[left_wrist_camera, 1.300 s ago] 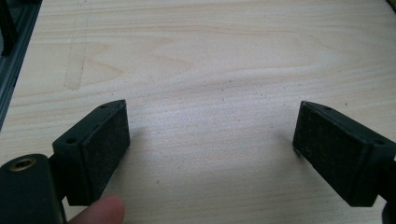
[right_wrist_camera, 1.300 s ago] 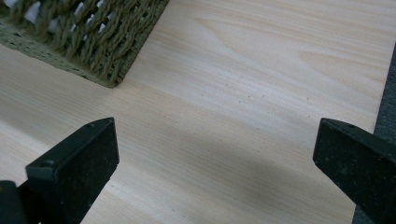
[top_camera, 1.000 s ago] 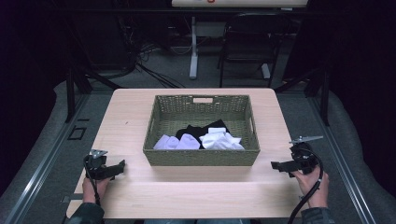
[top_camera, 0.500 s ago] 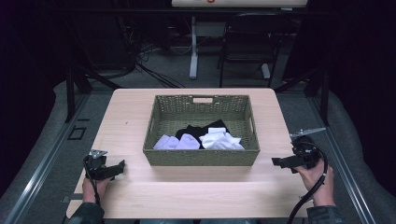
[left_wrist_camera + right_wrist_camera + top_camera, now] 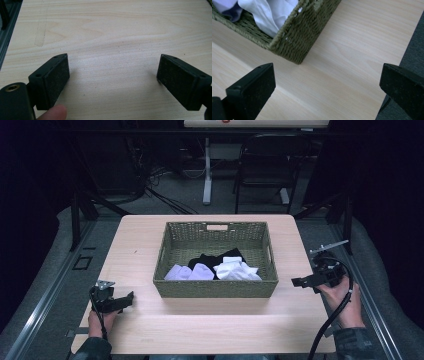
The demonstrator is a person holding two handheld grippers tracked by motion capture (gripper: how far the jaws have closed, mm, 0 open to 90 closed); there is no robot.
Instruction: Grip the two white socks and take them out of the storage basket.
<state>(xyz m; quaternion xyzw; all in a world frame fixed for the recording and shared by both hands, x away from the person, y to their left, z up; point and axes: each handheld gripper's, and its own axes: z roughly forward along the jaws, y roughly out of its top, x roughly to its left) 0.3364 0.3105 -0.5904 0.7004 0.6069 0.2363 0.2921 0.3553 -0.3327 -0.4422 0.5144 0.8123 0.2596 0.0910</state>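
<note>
One basket (image 5: 216,289) — white cloths (image 5: 235,270), dark one | two grippers: left (image 5: 127,299), right (image 5: 299,282) — both released, empty

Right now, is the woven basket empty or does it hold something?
It holds something: the basket contains white cloth pieces and a black one, bunched toward its near side. Both tongs are outside it.

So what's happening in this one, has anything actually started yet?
Not really. A person sits at a wooden table with a gripper in each hand. The left gripper rests low over bare tabletop, fingers wide apart and holding nothing. The right gripper is off the basket's right end, also open and empty. The woven basket sits mid-table holding white and black folded clothes, none of them touched.
</note>
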